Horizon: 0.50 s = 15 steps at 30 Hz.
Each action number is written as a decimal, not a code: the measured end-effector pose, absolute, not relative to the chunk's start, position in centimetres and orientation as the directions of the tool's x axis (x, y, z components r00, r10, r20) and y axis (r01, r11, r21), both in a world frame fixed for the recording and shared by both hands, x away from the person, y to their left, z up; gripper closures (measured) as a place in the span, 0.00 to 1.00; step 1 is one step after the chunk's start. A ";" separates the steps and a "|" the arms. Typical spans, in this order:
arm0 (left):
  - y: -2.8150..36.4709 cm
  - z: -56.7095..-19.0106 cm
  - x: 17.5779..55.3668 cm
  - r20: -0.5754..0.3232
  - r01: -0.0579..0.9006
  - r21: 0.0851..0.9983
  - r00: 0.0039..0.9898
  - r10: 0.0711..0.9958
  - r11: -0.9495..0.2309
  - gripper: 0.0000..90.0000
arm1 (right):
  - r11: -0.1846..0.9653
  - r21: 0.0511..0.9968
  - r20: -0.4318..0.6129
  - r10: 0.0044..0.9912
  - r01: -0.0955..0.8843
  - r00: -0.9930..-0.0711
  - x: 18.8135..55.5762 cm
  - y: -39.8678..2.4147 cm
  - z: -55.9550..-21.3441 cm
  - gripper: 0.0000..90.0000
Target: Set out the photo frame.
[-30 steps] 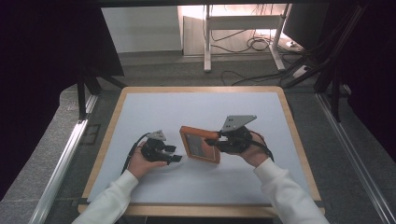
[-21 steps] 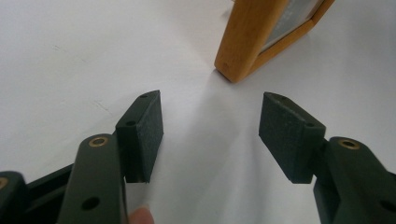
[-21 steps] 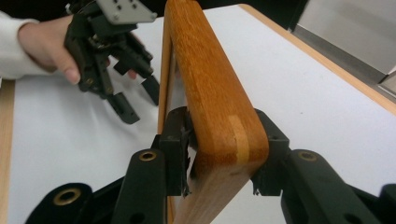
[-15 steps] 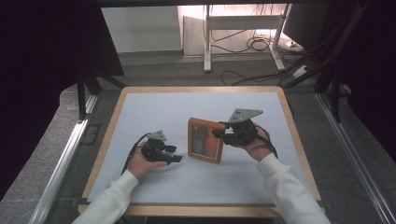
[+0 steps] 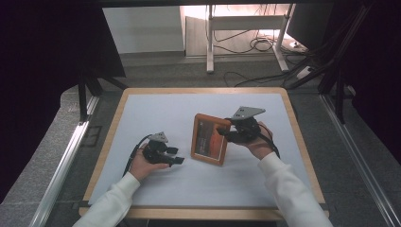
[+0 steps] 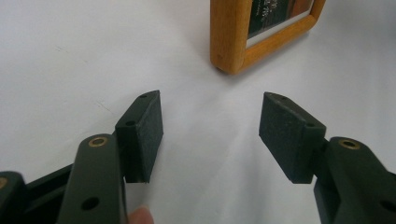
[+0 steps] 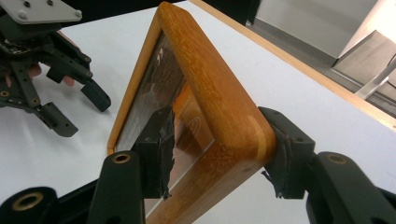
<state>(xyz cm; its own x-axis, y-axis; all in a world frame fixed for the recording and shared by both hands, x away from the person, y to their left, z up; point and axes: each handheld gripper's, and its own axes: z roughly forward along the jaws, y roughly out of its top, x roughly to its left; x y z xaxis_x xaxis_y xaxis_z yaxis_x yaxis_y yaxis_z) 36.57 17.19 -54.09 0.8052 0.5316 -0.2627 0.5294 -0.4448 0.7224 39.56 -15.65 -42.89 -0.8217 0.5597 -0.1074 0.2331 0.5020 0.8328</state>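
Note:
A wooden picture frame (image 5: 209, 139) stands tilted on its lower edge near the middle of the white table top (image 5: 156, 109). My right gripper (image 5: 221, 133) is at the frame's upper right corner. In the right gripper view the frame (image 7: 210, 93) sits between the jaws of my right gripper (image 7: 219, 149), which have just been opening; the front pad stands slightly off the glass. My left gripper (image 5: 176, 156) rests low to the left of the frame, open and empty. In the left gripper view the frame's corner (image 6: 233, 42) lies ahead of my left gripper (image 6: 212, 135).
The table top has a wooden rim (image 5: 302, 142) all round. Metal rails (image 5: 61, 161) run along both sides of the table, and a desk leg with cables (image 5: 210, 42) stands on the floor beyond the far edge.
The right hand has shifted to the right with the frame, which has turned from slanted to more upright. The right jaws have spread. The left hand has stayed still.

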 end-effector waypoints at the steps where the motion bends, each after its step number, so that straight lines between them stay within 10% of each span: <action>1: 17.2 -54.1 36.6 -0.262 0.529 0.722 0.806 0.531 -0.446 0.44 | 0.502 0.833 -0.111 0.562 0.232 -0.820 39.6 -15.7 -42.9 0.53; 15: 17.2 -53.8 36.3 -0.222 0.520 0.737 0.790 0.572 -0.431 0.45 | 0.383 0.871 -0.037 0.676 0.309 -0.736 36.7 -19.3 -43.2 0.30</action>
